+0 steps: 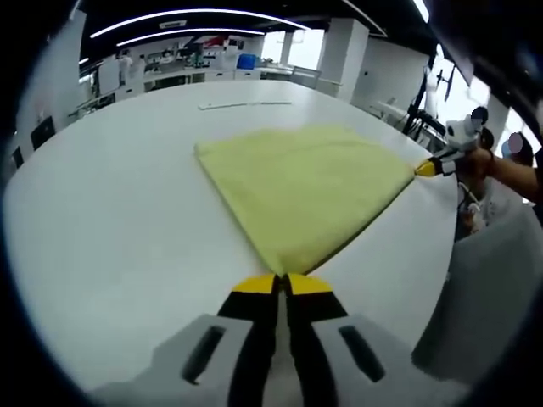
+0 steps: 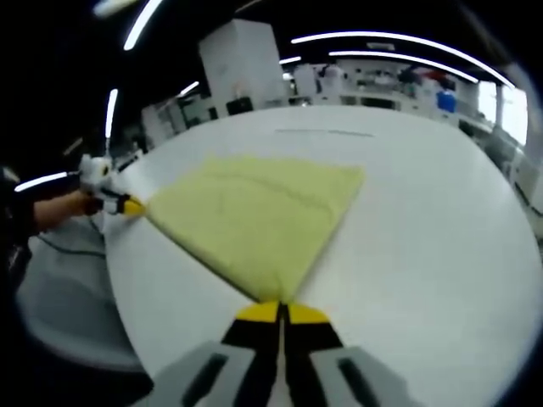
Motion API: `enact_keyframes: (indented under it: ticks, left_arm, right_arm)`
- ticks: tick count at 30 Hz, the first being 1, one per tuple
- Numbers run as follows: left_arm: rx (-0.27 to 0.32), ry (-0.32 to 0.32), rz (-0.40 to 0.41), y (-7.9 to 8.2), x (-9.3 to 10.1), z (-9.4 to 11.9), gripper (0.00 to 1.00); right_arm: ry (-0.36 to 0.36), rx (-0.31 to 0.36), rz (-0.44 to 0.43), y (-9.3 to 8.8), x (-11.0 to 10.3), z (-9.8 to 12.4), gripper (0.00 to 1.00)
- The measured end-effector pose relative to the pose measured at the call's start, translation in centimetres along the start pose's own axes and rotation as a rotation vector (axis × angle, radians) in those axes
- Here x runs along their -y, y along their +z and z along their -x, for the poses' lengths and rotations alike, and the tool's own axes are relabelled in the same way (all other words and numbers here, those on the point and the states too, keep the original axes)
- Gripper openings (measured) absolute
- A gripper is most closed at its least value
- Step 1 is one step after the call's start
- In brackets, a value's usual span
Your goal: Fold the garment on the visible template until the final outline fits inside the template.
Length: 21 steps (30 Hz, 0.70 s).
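A pale yellow folded garment point(image 1: 305, 191) lies flat on the white table point(image 1: 127, 212), in the right gripper view as garment point(image 2: 254, 212). My left gripper point(image 1: 282, 281) has its yellow-tipped jaws shut on the garment's near corner. My right gripper point(image 2: 280, 309) is shut on the opposite near corner. Each gripper appears in the other's view: the right gripper point(image 1: 428, 167) pinches the right corner, the left gripper point(image 2: 127, 204) pinches the left corner, each held by a person's hand. No template outline is clear on the table.
A thin pale line point(image 1: 246, 105) lies on the table beyond the garment. The table edge point(image 1: 441, 280) runs close on the person's side. Desks, pillars and lab equipment point(image 2: 356, 80) stand in the background.
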<state>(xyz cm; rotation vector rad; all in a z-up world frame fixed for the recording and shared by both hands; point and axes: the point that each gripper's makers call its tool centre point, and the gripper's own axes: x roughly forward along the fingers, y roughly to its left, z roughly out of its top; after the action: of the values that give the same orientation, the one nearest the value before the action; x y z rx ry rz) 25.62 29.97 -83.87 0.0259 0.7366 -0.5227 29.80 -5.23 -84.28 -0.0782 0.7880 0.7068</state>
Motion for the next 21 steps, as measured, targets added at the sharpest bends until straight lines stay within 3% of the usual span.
enact_keyframes:
  ticks: [6, 9, 14, 21]
  left_arm:
    - [0.006, 0.017, 0.006, 0.1, 0.1, 0.0, 0.04]
    - [0.003, 0.033, 0.014, 0.0, -0.4, 0.1, 0.10]
    - [0.017, 0.061, 0.027, 0.3, -0.8, 0.3, 0.26]
    - [0.033, 0.090, 0.021, 1.8, -0.2, 1.4, 0.58]
  right_arm:
    - [-0.014, -0.006, -0.014, 0.0, 0.1, -0.1, 0.00]
    - [-0.024, -0.006, -0.024, 0.1, 0.2, 0.0, 0.01]
    - [-0.048, 0.003, -0.049, 0.7, 0.2, 0.4, 0.22]
    - [-0.060, 0.028, -0.052, 2.6, -0.6, 1.4, 0.58]
